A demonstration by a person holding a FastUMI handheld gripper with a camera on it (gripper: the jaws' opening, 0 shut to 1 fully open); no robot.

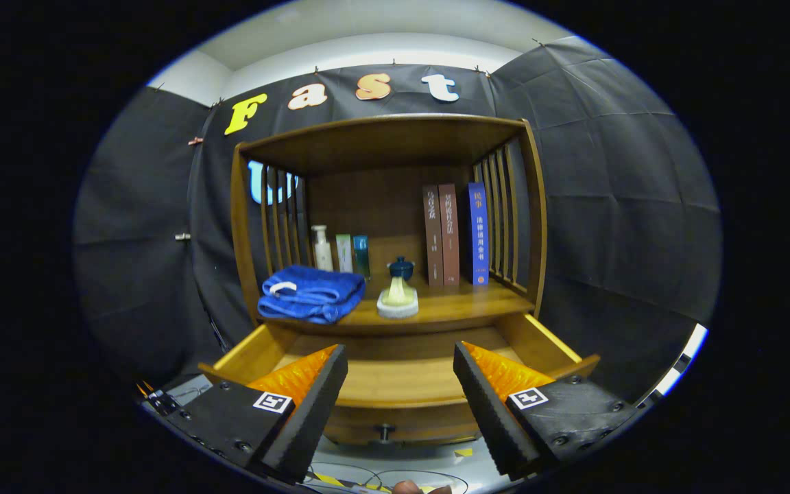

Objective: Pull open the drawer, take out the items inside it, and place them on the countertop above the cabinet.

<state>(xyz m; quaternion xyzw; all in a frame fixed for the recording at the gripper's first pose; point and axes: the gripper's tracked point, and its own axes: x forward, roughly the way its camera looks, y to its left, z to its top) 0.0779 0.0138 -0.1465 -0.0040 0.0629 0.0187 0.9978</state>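
Drawer (395, 377) stands pulled open below the cabinet's surface (457, 309), its bare wooden floor showing between the fingers. The tool (400, 384) hangs above it, spread wide, holding nothing. Up on the surface: a folded blue towel (313, 293), soft and light, best pinched at a thick fold; beside it a small lidded teapot (399, 287), likely fragile and slippery.

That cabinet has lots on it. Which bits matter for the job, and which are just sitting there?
Job:
- drawer, pulled open
- countertop
- blue towel on it
- small pot on it
- gripper, open above the drawer

Just there:
- books
- bottles
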